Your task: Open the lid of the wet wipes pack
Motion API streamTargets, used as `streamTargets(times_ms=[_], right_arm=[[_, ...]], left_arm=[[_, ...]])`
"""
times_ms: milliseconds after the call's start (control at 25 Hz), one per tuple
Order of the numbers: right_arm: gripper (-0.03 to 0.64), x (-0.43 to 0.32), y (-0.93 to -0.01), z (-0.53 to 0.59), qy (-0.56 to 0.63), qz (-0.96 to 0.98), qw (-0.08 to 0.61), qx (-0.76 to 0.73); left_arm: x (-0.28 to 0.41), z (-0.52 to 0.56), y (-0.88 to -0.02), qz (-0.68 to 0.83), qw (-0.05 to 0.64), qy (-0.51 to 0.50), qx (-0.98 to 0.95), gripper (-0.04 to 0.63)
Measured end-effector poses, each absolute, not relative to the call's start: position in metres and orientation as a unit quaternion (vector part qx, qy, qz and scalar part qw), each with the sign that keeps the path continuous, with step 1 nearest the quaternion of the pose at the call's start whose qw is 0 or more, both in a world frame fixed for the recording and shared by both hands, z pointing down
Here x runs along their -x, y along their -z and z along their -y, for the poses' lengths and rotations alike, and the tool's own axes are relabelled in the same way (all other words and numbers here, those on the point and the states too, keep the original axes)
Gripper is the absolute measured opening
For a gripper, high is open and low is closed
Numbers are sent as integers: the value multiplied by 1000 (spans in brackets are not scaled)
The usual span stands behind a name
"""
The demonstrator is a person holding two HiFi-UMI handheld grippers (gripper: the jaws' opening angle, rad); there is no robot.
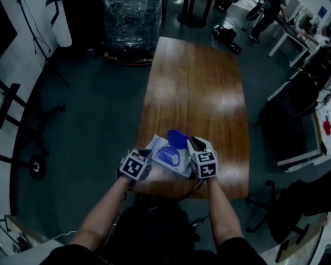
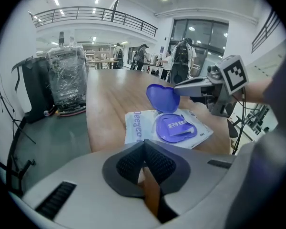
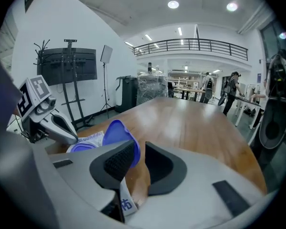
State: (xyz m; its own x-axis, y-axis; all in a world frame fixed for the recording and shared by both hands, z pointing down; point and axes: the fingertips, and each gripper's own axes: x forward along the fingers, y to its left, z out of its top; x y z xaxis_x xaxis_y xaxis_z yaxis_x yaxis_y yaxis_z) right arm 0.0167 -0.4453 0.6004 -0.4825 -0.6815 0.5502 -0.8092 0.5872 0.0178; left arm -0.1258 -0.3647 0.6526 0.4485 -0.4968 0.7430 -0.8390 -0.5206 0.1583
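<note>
**A:** How many packs are out?

**B:** One wet wipes pack [image 1: 156,146]. It lies flat at the six o'clock end of the single wooden table [image 1: 193,87], close to the edge.

**A:** And the lid?

**B:** One blue lid [image 1: 177,138], already raised. It stands at the twelve o'clock side of the blue ring on the pack.

**A:** The tongs?

**B:** Two. The left gripper [image 2: 144,147] sits at the pack's nine o'clock with its pads pressed together and nothing between them. The pack lies just ahead of its tips. The right gripper [image 3: 139,151] is at three o'clock with its jaws partly spread. The lid's edge sits in the gap against one pad, and the other pad stands clear of it.
</note>
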Motion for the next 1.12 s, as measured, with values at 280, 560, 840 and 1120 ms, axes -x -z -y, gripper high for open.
streamTargets(times_ms=[280, 560, 840, 1120], right_arm=[[84, -16, -572, 433, -122, 839, 222, -481], [12, -19, -530, 405, -113, 816, 176, -539], [11, -13, -492, 354, -101, 839, 138, -517], [9, -16, -448, 299, -88, 869, 77, -480]], left_arm=[[149, 365, -622, 422, 243, -295, -822, -6], [127, 367, -572, 381, 194, -244, -870, -6], [92, 343, -515, 356, 150, -177, -905, -6], [66, 303, -475, 368, 116, -142, -912, -6]])
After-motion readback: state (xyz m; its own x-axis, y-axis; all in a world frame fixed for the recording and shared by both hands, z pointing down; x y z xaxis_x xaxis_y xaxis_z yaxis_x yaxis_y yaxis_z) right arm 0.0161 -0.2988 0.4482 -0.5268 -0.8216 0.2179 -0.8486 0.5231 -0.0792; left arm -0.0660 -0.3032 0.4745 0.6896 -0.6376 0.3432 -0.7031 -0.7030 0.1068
